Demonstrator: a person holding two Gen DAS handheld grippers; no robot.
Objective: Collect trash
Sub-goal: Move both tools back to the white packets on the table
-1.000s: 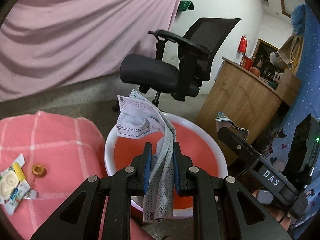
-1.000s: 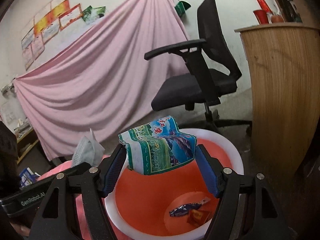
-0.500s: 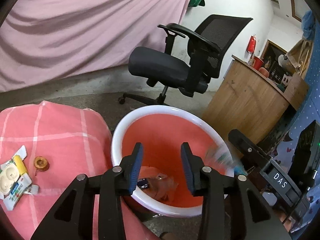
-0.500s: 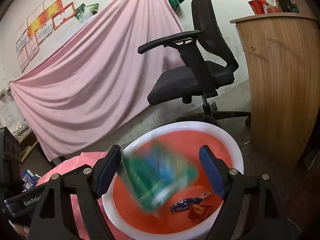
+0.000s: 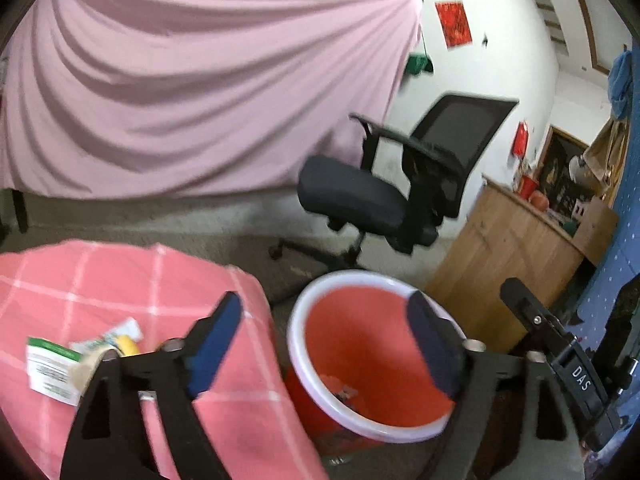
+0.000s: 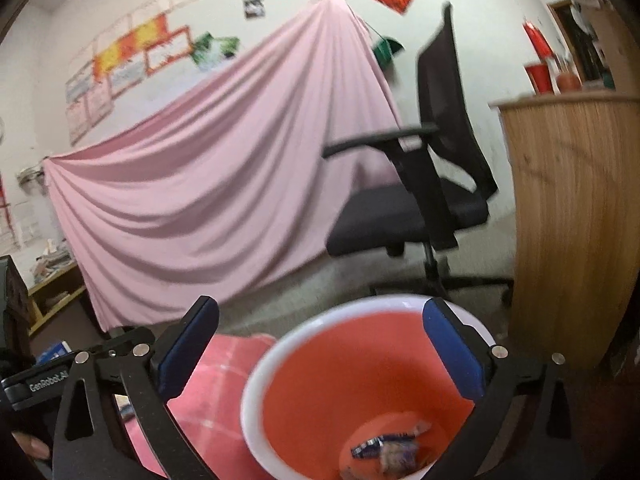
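A red bin with a white rim (image 5: 320,288) stands on the floor beside a table with a pink checked cloth (image 5: 120,280). It also shows in the right wrist view (image 6: 256,364), with wrappers (image 6: 384,446) at its bottom. My left gripper (image 5: 324,348) is wide open and empty, above the gap between table and bin. My right gripper (image 6: 316,352) is wide open and empty over the bin. Wrappers and a yellow item (image 5: 60,360) lie on the cloth at the left, partly hidden behind the left finger.
A black office chair (image 5: 384,196) stands behind the bin. A wooden cabinet (image 5: 512,248) is to its right. A pink sheet (image 5: 200,92) hangs along the back wall. The other gripper's body (image 5: 568,372) shows at the right.
Both grippers opened and dropped their loads, the face mask and the green-blue wrapper, into the bin. Both then drew back and tilted up; the left swung toward the table.
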